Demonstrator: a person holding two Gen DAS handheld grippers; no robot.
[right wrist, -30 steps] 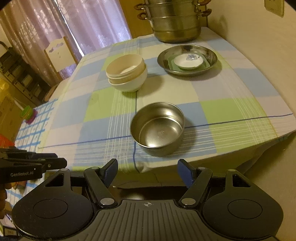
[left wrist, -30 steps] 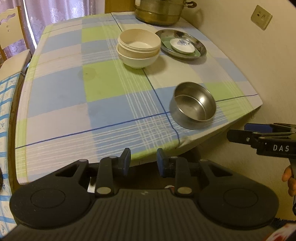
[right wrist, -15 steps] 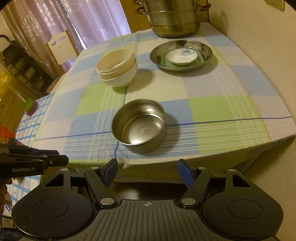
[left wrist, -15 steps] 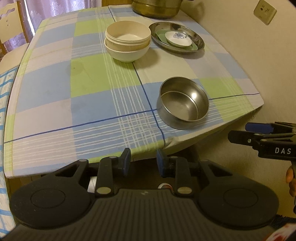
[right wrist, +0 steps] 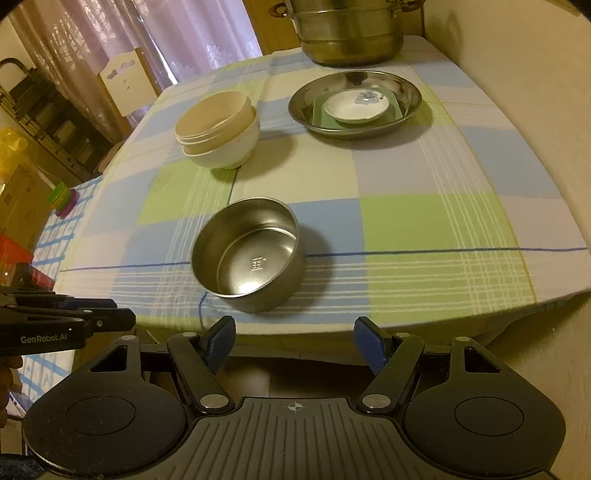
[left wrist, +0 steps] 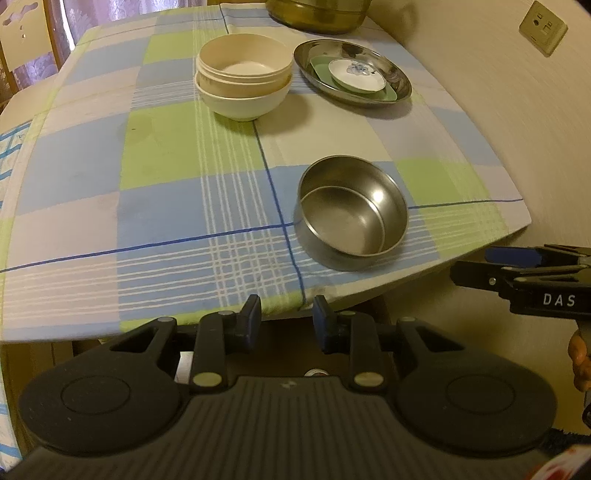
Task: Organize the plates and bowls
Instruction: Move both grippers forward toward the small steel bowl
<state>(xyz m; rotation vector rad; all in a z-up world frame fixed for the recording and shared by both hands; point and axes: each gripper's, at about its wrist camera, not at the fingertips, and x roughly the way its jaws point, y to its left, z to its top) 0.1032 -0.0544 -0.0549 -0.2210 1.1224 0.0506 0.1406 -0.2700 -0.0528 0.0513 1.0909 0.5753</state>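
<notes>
Left wrist view: left gripper [left wrist: 286, 317] at the near table edge, jaws narrowly parted, nothing between the blue pads. Steel bowl [left wrist: 351, 218] upright on the checked tablecloth [left wrist: 110, 206], near-right part of the table, just beyond the fingertips and to their right. Stack of cream bowls [left wrist: 242, 83], nested, farther back at centre. Steel plate [left wrist: 352, 72] far right, beside the stack but apart from it, carrying a green square dish [left wrist: 389, 94] with a small white saucer [left wrist: 356, 74] on top. Base of a large metal pot [left wrist: 317, 14] at the far edge. Wall socket [left wrist: 543, 27] upper right. Right gripper [left wrist: 476, 264] seen side-on at the right margin, off the table. Right wrist view: right gripper [right wrist: 293, 338] with jaws wide apart, empty, short of the near table edge. Steel bowl [right wrist: 249, 254] directly ahead, slightly left, near the edge. Stack of cream bowls [right wrist: 218, 129] far left; steel plate [right wrist: 354, 103] with green square dish [right wrist: 319, 116] and small white saucer [right wrist: 356, 107] far right; large metal pot [right wrist: 347, 33] behind. Left gripper [right wrist: 118, 314] side-on at the left margin. Chair [right wrist: 125, 83] and curtain [right wrist: 195, 29] beyond the table.
</notes>
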